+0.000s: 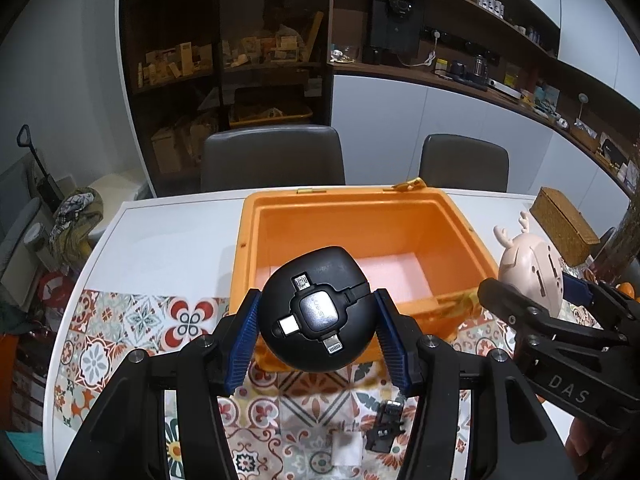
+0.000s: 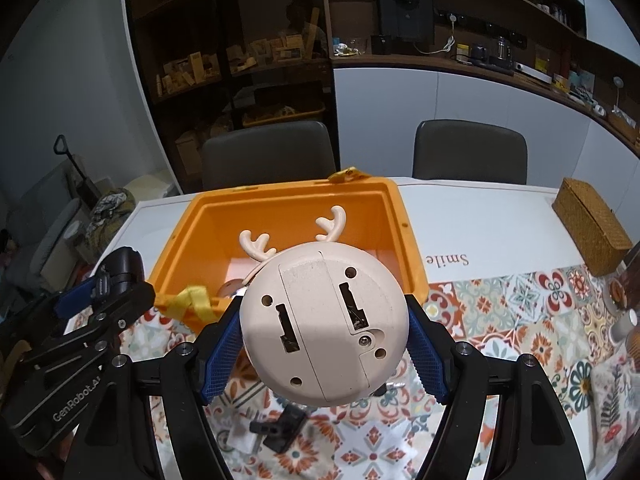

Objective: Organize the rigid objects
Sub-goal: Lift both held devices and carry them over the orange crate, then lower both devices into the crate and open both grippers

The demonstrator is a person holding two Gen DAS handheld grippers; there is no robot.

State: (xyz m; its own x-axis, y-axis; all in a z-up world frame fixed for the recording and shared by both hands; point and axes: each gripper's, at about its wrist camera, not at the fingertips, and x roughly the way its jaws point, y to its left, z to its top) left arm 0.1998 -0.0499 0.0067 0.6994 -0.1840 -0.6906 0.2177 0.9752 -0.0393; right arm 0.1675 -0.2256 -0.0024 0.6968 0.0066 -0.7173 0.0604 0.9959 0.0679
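My left gripper [image 1: 316,330] is shut on a round black cable reel [image 1: 316,312] with several plug tips on its face, held above the near wall of the open orange box [image 1: 360,208]. My right gripper [image 2: 324,344] is shut on a round cream deer-shaped toy [image 2: 324,324] with antlers, its underside toward the camera, held just in front of the same orange box [image 2: 404,216]. The toy also shows in the left wrist view [image 1: 528,272]. The left gripper shows at the left of the right wrist view [image 2: 104,284]. A small black clip [image 1: 386,426] lies on the patterned cloth below.
The box stands on a white table [image 1: 160,232] with a patterned tile cloth [image 2: 520,320]. A woven basket [image 2: 592,220] sits at the right. Two grey chairs [image 1: 272,160] stand behind the table. A yellow strap [image 2: 192,300] hangs over the box's near corner.
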